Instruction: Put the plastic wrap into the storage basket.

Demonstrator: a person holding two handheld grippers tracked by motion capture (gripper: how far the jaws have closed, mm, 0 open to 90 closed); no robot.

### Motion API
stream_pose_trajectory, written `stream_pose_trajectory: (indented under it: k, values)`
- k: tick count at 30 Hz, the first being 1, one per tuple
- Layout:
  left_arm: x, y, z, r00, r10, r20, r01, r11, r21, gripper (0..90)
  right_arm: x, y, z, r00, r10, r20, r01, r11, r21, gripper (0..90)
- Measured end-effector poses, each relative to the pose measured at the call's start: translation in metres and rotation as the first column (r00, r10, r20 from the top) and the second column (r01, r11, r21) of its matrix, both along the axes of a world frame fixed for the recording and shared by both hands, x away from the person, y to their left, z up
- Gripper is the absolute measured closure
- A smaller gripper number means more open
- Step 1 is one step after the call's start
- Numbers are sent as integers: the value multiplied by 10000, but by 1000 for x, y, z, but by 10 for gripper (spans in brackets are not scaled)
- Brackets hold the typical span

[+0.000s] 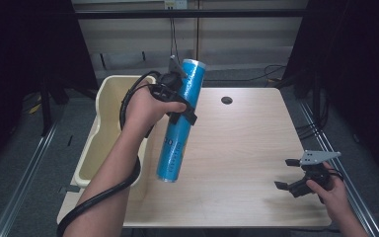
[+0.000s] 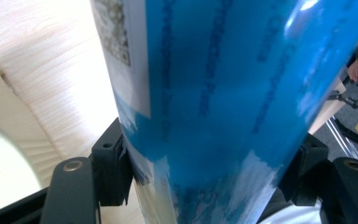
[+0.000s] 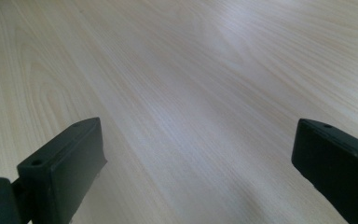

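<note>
A pale wooden table (image 1: pixel 237 148) with a light grain fills the middle of the high view; a small dark round hole (image 1: pixel 226 100) sits near its far edge. Against the table's left side stands a cream plastic bin (image 1: pixel 109 89), its rounded rim level with the tabletop. The floor around is grey, with metal rails running along it on both sides, dark curtains hang left and right, and black cables lie on the floor beyond the far edge.

The left gripper (image 1: pixel 183 106) is clamped around a long blue tube (image 1: pixel 180 133) with dark printing along its side; in the left gripper view the two black jaws press on opposite sides of the blue tube (image 2: pixel 214 93), which also carries a white label with a square code. The tube hangs above the left part of the table, just beside the bin. Its long axis is steeply tilted: the upper end leans toward the far side and a little right, the lower end points down toward the near left of the table.

The right gripper (image 1: pixel 287 174) rests low at the near right corner, jaws spread wide with only bare wood between them.
</note>
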State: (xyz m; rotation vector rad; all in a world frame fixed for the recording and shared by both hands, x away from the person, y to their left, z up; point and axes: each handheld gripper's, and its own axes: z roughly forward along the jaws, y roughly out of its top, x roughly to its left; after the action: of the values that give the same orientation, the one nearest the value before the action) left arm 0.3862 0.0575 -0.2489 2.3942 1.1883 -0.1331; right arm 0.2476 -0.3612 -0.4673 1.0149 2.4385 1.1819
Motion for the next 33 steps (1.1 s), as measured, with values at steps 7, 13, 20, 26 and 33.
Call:
stream_pose_trajectory:
  k: [7,13,20,26,33]
  values:
    - [1,12,12,9993,316,-182,-315,9995,47,323,0,1,0,10000,11,-10,-11,10000,-30,21]
    - [1,21,21,9986,478,-218,-477,9988,57,323,0,1,0,10000,6,-7,-6,10000,-34,21]
    - [-1,29,28,9978,622,-227,-618,9979,189,323,0,2,0,10000,54,-24,-54,10000,16,21]
    - [-3,36,34,9965,796,-238,-790,9965,280,323,0,2,-1,10000,53,-26,-53,10000,-19,21]
    - [-7,46,38,9926,1174,-320,-1170,9930,127,323,0,2,0,10000,49,-4,-49,10000,23,21]
